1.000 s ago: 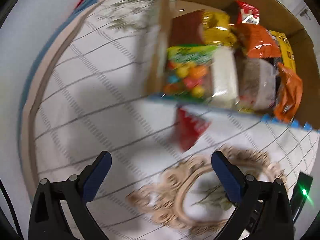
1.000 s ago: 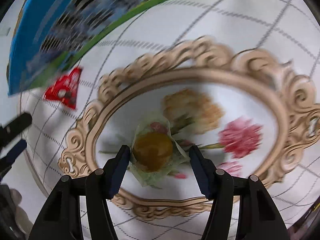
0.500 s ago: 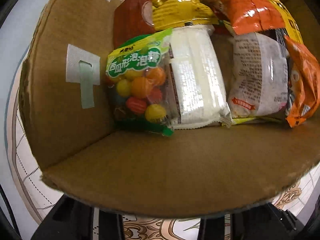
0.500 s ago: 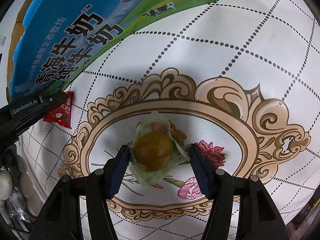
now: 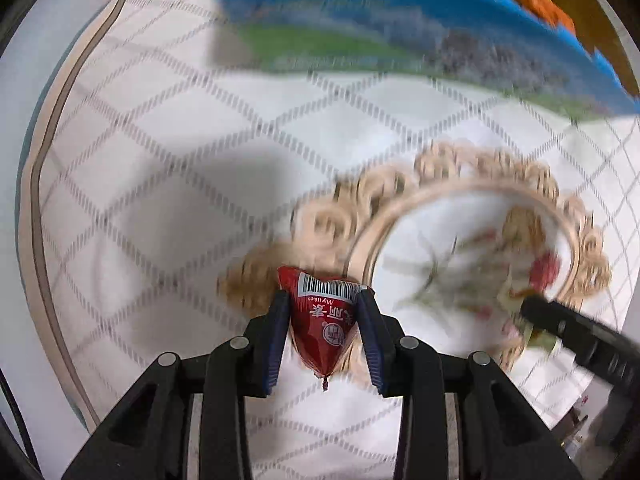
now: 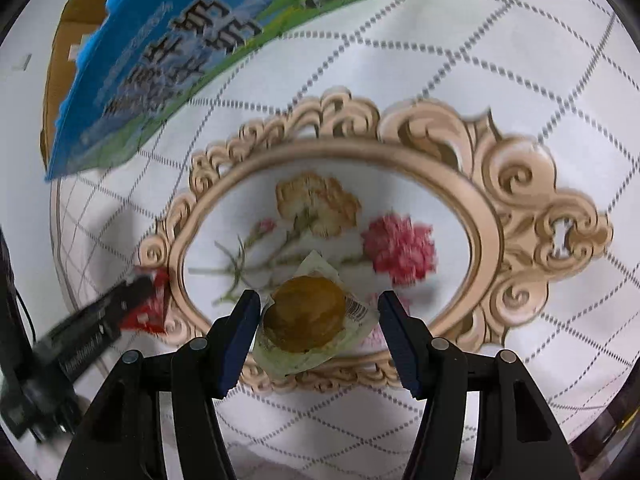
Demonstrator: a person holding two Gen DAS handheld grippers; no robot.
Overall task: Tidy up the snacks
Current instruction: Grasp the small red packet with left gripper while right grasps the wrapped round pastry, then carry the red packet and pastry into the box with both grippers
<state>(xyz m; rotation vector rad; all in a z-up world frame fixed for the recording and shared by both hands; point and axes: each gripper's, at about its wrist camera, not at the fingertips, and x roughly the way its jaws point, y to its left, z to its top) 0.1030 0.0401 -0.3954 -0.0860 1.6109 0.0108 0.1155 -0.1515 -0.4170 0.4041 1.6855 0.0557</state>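
1. Now the left gripper [image 5: 323, 328] is squeezing a little red snack packet [image 5: 322, 322] tight between its blue pads, just above the tablecloth [image 5: 160, 152].
2. The right gripper [image 6: 318, 330] is holding a round brown cake in a clear wrapper [image 6: 306, 314], jaws partly spread, over the flower picture [image 6: 400, 246].
3. The blue and green box [image 6: 168, 68] is sitting farther back on the cloth.

White cloth [image 6: 500, 60] with grey dotted diamonds, a beige scrolled frame and pink and tan flowers; blue-green box [image 6: 168, 64] upper left; red packet [image 5: 322, 320]; brown bun [image 6: 305, 314].
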